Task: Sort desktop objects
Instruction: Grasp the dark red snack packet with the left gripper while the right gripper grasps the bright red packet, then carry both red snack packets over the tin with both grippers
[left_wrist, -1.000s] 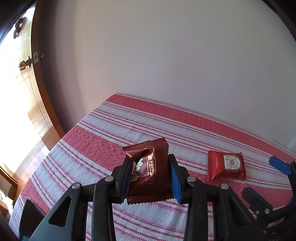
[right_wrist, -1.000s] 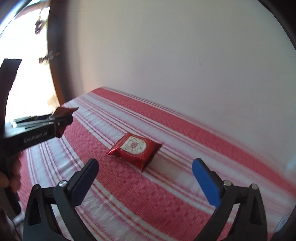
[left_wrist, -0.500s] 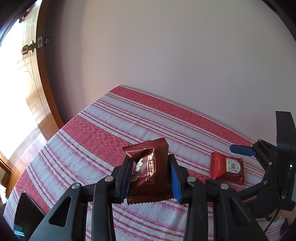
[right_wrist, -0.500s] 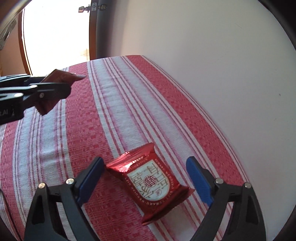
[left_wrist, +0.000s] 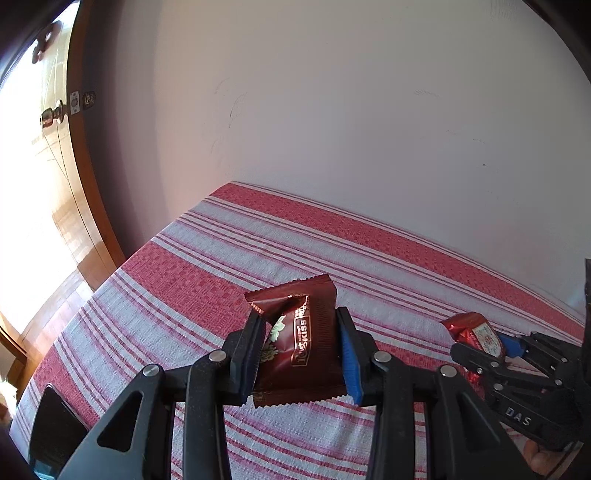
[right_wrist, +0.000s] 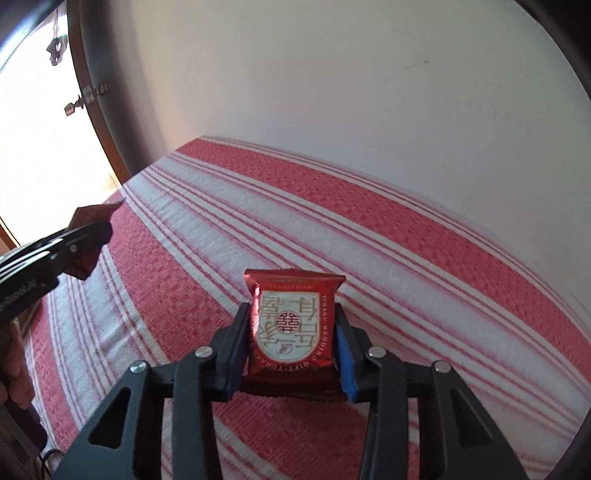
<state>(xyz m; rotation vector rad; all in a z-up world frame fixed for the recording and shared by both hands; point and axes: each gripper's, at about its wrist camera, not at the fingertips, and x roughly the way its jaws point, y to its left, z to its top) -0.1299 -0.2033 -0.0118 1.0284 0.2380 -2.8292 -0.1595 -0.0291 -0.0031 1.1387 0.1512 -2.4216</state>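
Here, two foil snack packets sit pinched in two hand-held grippers above a red-and-white striped woven tablecloth.
At left, the left gripper clamps a dark brown foil wrapper by its side edges, held off the cloth; "KISS" reads sideways in gold, the smaller print is too fine to make out. At right, the right gripper has its jaws closing on a glossy red foil packet with a white shield label of red Chinese characters; its rim lettering reads upside down, partly "WEDDING GIFT". The packet's lower edge is hidden behind the jaws.
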